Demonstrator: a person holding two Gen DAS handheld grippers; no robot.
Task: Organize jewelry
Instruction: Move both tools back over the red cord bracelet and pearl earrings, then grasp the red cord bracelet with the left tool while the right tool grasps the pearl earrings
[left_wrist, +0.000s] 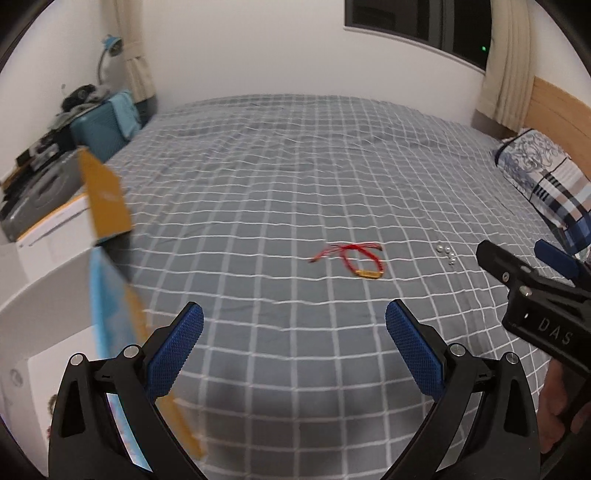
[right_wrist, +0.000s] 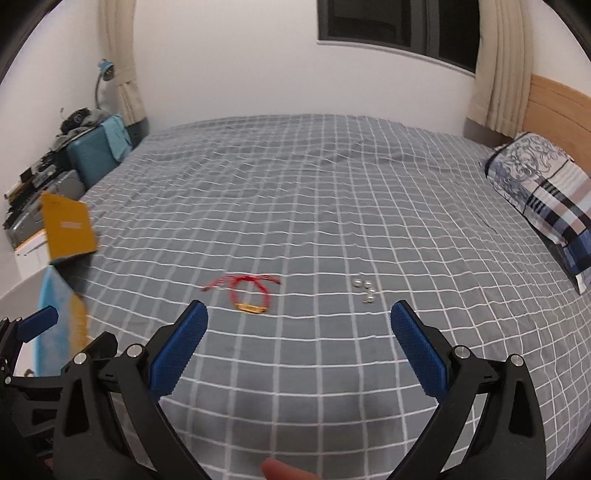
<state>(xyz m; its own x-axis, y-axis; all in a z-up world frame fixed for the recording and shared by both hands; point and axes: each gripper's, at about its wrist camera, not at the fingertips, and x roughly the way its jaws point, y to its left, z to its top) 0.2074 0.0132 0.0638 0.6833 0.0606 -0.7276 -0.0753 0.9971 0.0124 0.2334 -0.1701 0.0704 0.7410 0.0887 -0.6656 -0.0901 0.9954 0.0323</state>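
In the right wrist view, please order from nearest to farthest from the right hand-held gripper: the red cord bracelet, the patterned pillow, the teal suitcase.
From the right hand-held gripper:
1. Red cord bracelet with a gold bar, just ahead on the grey checked bedcover.
2. Blue-and-white patterned pillow, far right by the headboard.
3. Teal suitcase, far left beyond the bed.

A red bracelet (left_wrist: 356, 260) lies on the checked bedspread (left_wrist: 295, 177) beyond the left gripper's (left_wrist: 294, 345) spread fingers (left_wrist: 173, 354).

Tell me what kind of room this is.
Most likely a bedroom: a bed with a grey checked cover fills the view, a patterned pillow lies by the wooden headboard, and curtains frame a window.
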